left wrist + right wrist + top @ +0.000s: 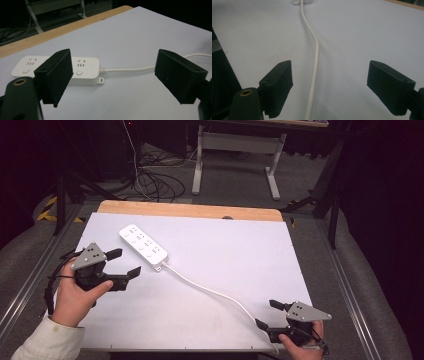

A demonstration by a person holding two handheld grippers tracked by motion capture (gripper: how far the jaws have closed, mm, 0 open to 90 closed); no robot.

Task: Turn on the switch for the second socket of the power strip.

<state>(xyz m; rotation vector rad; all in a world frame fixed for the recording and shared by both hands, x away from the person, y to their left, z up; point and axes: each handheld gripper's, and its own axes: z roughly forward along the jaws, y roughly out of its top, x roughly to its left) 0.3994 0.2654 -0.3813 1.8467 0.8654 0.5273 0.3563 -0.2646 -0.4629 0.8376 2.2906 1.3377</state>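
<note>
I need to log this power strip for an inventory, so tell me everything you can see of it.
The power strip is a white, glossy plastic bar with rounded corners, lying flat and diagonal on the white table, toward its far left. Its top carries socket groups, each with a small round button. A mounting tab sticks out at the cord end. Nothing is plugged in. Its white cord trails to the near right edge. Neither gripper touches it.

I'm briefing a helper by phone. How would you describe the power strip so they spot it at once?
Start at the white tabletop with its wooden far edge. On its far left part lies the white power strip, set diagonally. It is the only flat block with sockets and round buttons, and a white cable runs from its end toward the right gripper.
</note>
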